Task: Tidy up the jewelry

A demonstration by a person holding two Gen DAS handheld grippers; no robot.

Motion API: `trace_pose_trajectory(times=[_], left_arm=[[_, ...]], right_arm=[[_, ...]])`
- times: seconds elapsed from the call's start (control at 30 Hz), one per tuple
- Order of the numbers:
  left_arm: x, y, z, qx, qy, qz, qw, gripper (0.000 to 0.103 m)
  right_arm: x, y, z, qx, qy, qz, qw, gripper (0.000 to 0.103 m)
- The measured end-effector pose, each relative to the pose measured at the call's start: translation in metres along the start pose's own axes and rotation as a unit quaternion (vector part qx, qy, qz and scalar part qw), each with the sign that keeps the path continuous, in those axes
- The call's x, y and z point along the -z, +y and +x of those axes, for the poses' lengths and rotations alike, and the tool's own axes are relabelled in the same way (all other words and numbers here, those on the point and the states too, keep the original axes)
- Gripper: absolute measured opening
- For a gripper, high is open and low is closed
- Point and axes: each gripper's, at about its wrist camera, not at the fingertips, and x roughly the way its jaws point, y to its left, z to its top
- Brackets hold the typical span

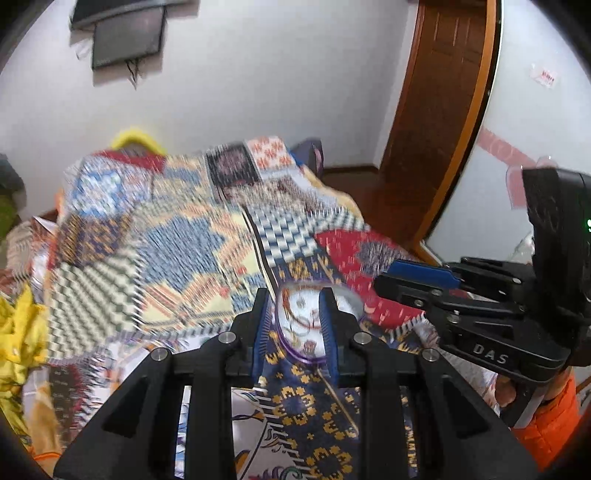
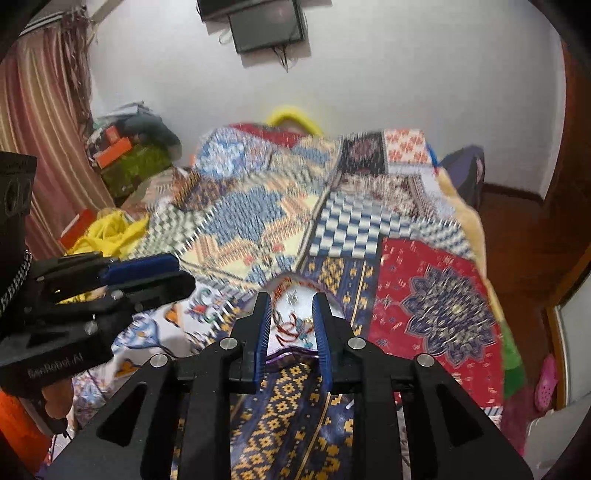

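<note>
On the far left of the left wrist view a heap of yellow cloth (image 1: 16,343) lies at the edge of the bed. Next to it spreads the patchwork quilt (image 1: 177,236), heavily blurred, its checks and diamonds smeared. In the middle the left gripper (image 1: 295,325) points forward over the quilt, its blue-padded fingers (image 1: 259,332) parted with a clear gap between them and nothing pinched. Through that gap shows the jewelry tray (image 1: 306,325), a white dish with a purple rim lying on the navy-and-gold patch of the quilt (coloured rings or bangles sit in it, too blurred to count). To the right the right gripper (image 1: 421,282) appears side-on, just beside the tray; from here its blue pads look close together. Behind it stands a brown wooden door (image 1: 443,110).

In the right wrist view the left gripper (image 2: 147,275) sits at the left edge, seen side-on, above the floral sheet (image 2: 147,339). Centrally, the right gripper (image 2: 291,325) is spread apart, empty, with its fingers (image 2: 319,332) framing the same tray (image 2: 295,314) on the quilt (image 2: 424,295). A dark wall-mounted screen (image 2: 266,22) hangs above.
</note>
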Motion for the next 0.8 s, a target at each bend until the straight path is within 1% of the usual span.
trace_pose_trajectory(times=[0.1,0.13,0.17,0.2,0.23,0.3,0.33,0.43,0.5,0.57,0.6,0.63,0.67,0.7,0.73,0.77,0.8], left_arm=[[-0.012,-0.006,-0.035,-0.010,-0.041,0.005,0.9991,0.026],[-0.016,-0.011,-0.053,-0.014,-0.062,0.008,0.9979,0.026],[-0.018,-0.014,-0.066,-0.018,-0.077,0.011,0.9968,0.027],[-0.020,-0.019,-0.083,-0.024,-0.099,0.016,0.9947,0.030],[-0.021,-0.023,-0.098,-0.030,-0.119,0.019,0.9922,0.035],[-0.022,-0.031,-0.125,-0.040,-0.157,0.024,0.9865,0.040],[-0.021,-0.036,-0.141,-0.044,-0.180,0.028,0.9823,0.041],[-0.017,-0.049,-0.175,-0.056,-0.225,0.035,0.9722,0.045],[-0.011,-0.057,-0.196,-0.070,-0.257,0.039,0.9632,0.047],[-0.005,-0.063,-0.209,-0.081,-0.279,0.039,0.9561,0.053],[-0.002,-0.064,-0.213,-0.083,-0.285,0.038,0.9542,0.058],[0.001,-0.065,-0.217,-0.087,-0.291,0.036,0.9520,0.065],[0.004,-0.067,-0.221,-0.089,-0.296,0.035,0.9504,0.069],[0.006,-0.067,-0.224,-0.091,-0.298,0.033,0.9496,0.075],[0.009,-0.066,-0.226,-0.094,-0.301,0.029,0.9485,0.083],[0.010,-0.065,-0.227,-0.095,-0.304,0.025,0.9477,0.088],[0.013,-0.064,-0.228,-0.096,-0.307,0.019,0.9468,0.094]], right_arm=[[-0.008,0.009,-0.035,0.002,-0.042,-0.003,0.999,0.021],[-0.010,0.011,-0.044,0.003,-0.053,-0.003,0.999,0.021],[-0.013,0.015,-0.061,0.004,-0.074,-0.005,0.997,0.021],[-0.015,0.019,-0.072,0.004,-0.087,-0.008,0.996,0.021],[-0.016,0.023,-0.087,0.006,-0.106,-0.011,0.994,0.021],[-0.018,0.030,-0.115,0.007,-0.144,-0.014,0.989,0.021],[-0.018,0.034,-0.131,0.008,-0.164,-0.016,0.986,0.021],[-0.014,0.049,-0.172,0.020,-0.220,-0.026,0.975,0.022],[-0.009,0.057,-0.192,0.028,-0.250,-0.032,0.967,0.028],[-0.002,0.067,-0.211,0.040,-0.282,-0.037,0.958,0.041],[0.000,0.071,-0.217,0.046,-0.293,-0.038,0.954,0.045],[0.004,0.075,-0.224,0.052,-0.303,-0.040,0.951,0.052],[0.007,0.079,-0.228,0.056,-0.311,-0.039,0.948,0.060],[0.008,0.080,-0.229,0.060,-0.316,-0.036,0.946,0.063],[0.010,0.082,-0.230,0.064,-0.319,-0.033,0.945,0.071],[0.012,0.084,-0.230,0.070,-0.322,-0.030,0.944,0.077],[0.014,0.085,-0.229,0.079,-0.325,-0.027,0.942,0.080]])
